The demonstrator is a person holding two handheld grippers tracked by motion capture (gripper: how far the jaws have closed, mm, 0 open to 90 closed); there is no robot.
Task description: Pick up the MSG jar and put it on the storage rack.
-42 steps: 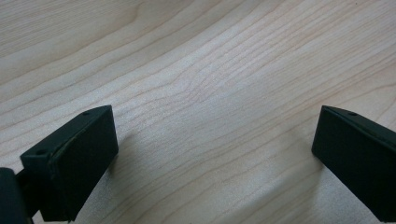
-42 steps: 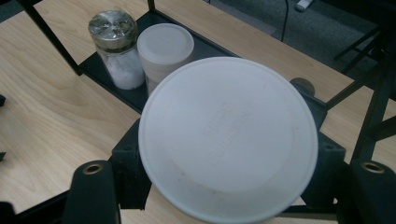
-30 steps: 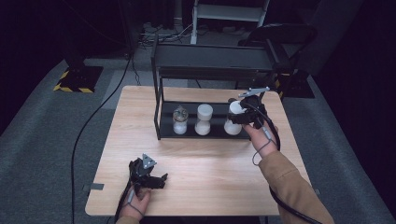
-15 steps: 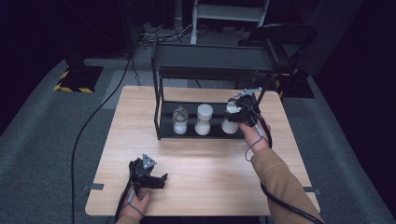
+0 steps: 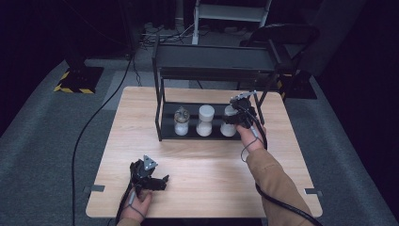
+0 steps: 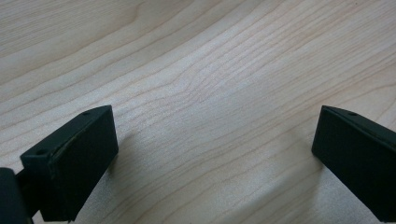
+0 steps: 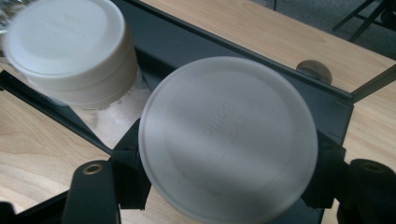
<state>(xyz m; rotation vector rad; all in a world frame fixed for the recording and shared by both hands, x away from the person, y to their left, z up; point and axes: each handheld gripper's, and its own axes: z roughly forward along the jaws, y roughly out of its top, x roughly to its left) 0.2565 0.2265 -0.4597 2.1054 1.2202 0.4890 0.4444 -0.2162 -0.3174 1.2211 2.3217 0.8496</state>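
Observation:
A black two-level rack (image 5: 162,115) stands at the back of the wooden table (image 5: 202,165). On its lower shelf are a clear jar (image 5: 181,123) at the left and a white-lidded jar (image 5: 205,120) in the middle. A third jar with a white lid (image 5: 229,123) is at the right end, with my right gripper (image 5: 237,117) shut on it. In the right gripper view both jaws press the sides of that lid (image 7: 229,135), and the middle jar (image 7: 70,46) is beside it. My left gripper (image 5: 160,181) rests open near the front edge, with bare wood between its jaws (image 6: 212,158).
The rack's upper shelf (image 5: 216,59) overhangs the jars, and its right post (image 5: 263,101) stands close to my right hand. A cable (image 5: 277,202) trails from the right gripper along the sleeve. Dark floor and a chair (image 5: 282,37) lie behind the table.
My right gripper has moved down and slightly left with the jar, in under the upper shelf to the lower shelf's right end. The left gripper has stayed still.

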